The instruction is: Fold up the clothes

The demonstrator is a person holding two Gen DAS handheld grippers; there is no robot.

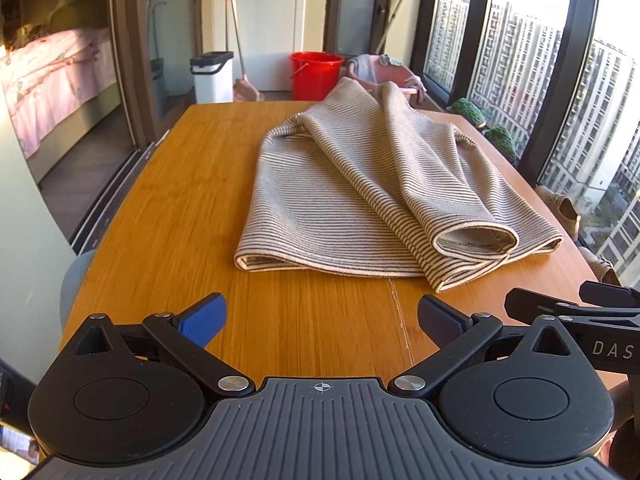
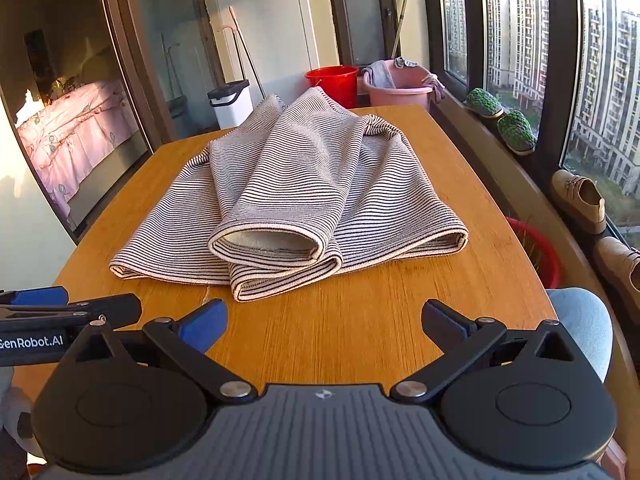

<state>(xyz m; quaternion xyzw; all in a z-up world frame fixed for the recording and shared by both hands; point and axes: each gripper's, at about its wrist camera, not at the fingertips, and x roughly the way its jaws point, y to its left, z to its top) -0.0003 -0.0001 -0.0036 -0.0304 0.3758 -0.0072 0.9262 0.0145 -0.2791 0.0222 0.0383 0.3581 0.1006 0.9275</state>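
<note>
A beige garment with thin dark stripes (image 1: 344,200) lies partly folded on the wooden table (image 1: 192,208), its sleeves laid over the body with open cuffs toward me. In the right wrist view the same striped garment (image 2: 288,200) spreads across the middle of the table (image 2: 460,280). My left gripper (image 1: 320,320) hovers open above the near table edge, short of the hem, with nothing between its blue pads. My right gripper (image 2: 322,324) is open too, empty, just before the nearest cuff. Each gripper shows at the edge of the other's view.
Behind the table stand a red bucket (image 1: 316,74), a pink basin (image 2: 400,84) with rags and a white bin (image 1: 212,76). Windows and a sill with shoes (image 2: 580,200) run along the right. A glass door is at left. A second red basin (image 2: 536,252) sits below the table's right edge.
</note>
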